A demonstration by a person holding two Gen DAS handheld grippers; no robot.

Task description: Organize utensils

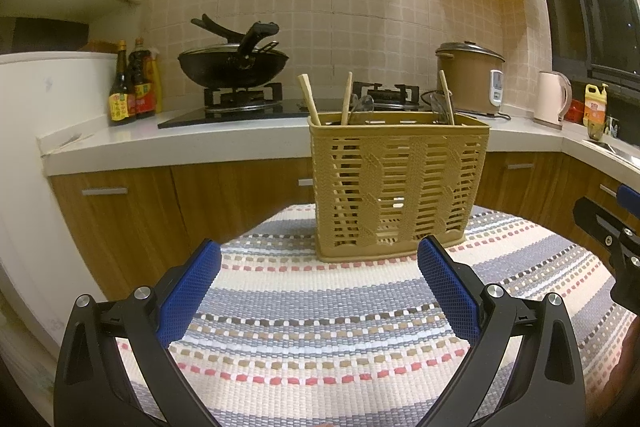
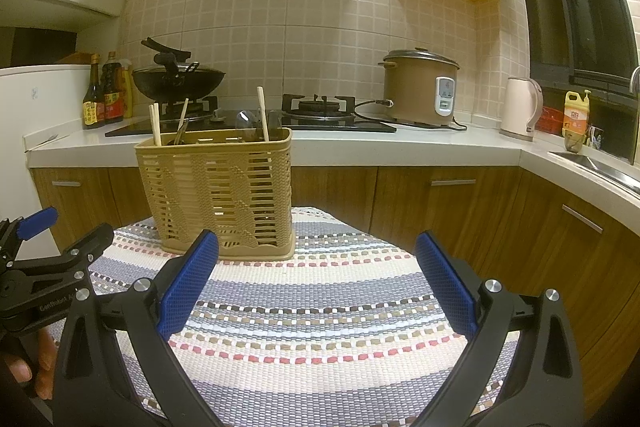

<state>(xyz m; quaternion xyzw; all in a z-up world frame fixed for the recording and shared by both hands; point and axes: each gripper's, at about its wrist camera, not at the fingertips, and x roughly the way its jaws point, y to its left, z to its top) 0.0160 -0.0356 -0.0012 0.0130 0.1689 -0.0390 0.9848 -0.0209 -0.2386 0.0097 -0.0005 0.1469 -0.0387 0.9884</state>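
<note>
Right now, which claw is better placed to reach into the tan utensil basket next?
Left, marginally. In its view the utensil basket sits almost straight ahead of the open left claw. The right claw, also open and empty, sees the basket off to its left. Both hover apart from it over the striped mat.

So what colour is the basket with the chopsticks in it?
The basket is tan, a yellowish beige, clearest in the right wrist view.

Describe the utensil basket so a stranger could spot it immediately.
Start at the striped woven mat in front of the kitchen counter. At its far edge stands the tan slatted plastic basket, upright, with wooden chopsticks and clear spoons poking out. Nothing else rests on the mat, and it alone is perforated.
</note>
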